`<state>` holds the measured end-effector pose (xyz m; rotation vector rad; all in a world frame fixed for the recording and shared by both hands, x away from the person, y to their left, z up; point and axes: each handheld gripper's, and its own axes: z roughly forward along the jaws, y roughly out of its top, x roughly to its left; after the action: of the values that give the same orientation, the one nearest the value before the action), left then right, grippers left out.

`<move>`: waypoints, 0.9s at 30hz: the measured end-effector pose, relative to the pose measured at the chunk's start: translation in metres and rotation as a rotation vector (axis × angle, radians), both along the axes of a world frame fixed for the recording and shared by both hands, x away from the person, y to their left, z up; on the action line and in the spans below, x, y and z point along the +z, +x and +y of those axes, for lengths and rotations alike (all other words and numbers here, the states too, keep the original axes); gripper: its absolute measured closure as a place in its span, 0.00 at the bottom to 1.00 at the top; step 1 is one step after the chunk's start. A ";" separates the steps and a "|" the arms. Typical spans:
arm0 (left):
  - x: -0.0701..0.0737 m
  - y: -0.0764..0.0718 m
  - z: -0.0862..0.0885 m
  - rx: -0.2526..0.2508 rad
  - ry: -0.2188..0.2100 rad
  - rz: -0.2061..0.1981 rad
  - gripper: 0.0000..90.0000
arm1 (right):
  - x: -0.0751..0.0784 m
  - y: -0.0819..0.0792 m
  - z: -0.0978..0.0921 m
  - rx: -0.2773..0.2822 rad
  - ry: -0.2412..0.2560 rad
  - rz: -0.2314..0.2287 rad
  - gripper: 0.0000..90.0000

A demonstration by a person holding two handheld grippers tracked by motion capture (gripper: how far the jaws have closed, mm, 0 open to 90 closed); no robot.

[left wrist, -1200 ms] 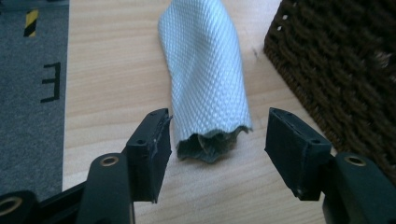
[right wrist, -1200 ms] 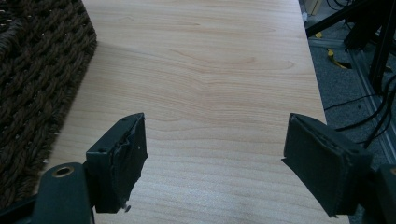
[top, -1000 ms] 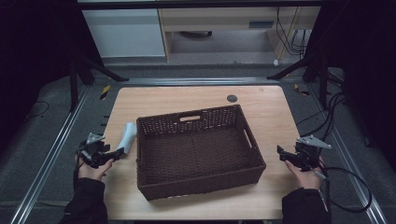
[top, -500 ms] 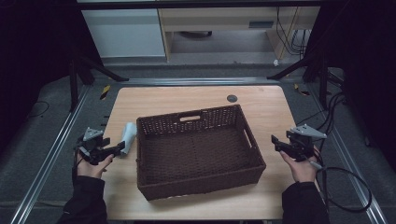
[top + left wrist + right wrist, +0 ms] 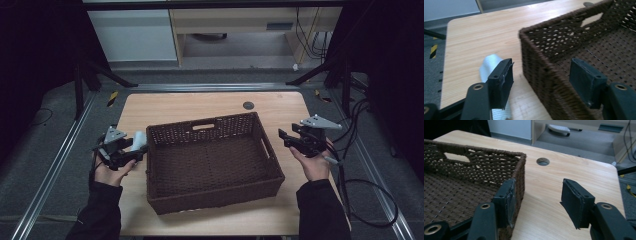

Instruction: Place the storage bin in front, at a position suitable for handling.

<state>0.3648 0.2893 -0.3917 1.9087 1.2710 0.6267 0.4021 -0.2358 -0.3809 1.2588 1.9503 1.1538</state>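
I have both claws open now, 1 at each short end of the brown woven basket (image 5: 212,160), which sits in the middle of the wooden table (image 5: 200,105), and neither claw holds anything. In the left gripper view the jaws of my left gripper (image 5: 544,83) stand on 2 sides of the basket's wall, 1 outside and 1 over the inside, so the wall is between them but I judge they do not press it yet. In the right gripper view my right gripper (image 5: 537,202) is also wide open, with 1 jaw at the basket's edge and the other over bare table; I cannot tell if that jaw touches the rim. I think the work here is to take the basket from both ends, and several things can go wrong. The small white roll (image 5: 138,140) lies just beside the left wall, close under my left outside jaw, so when I close I can catch it together with the wicker, or push it away over the table. The woven wall is soft and has holes, so a jaw can slip on it or bend it. If 1 side closes before the other, the basket can turn or slide toward the free side. If I lift with unequal height, it can tilt and slip out of the weaker grip.
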 end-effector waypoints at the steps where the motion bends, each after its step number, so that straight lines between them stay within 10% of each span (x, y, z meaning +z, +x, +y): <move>1: -0.001 0.000 -0.003 -0.003 0.006 0.011 0.40 | 0.000 0.000 0.001 0.005 -0.005 0.002 0.52; 27: -0.022 0.025 -0.026 -0.034 0.058 0.093 0.68 | -0.031 -0.005 0.033 0.145 -0.076 0.154 0.77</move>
<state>0.3903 0.2628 -0.4141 2.0240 1.2872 0.5689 0.3969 -0.2023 -0.4115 1.2148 2.2083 1.0674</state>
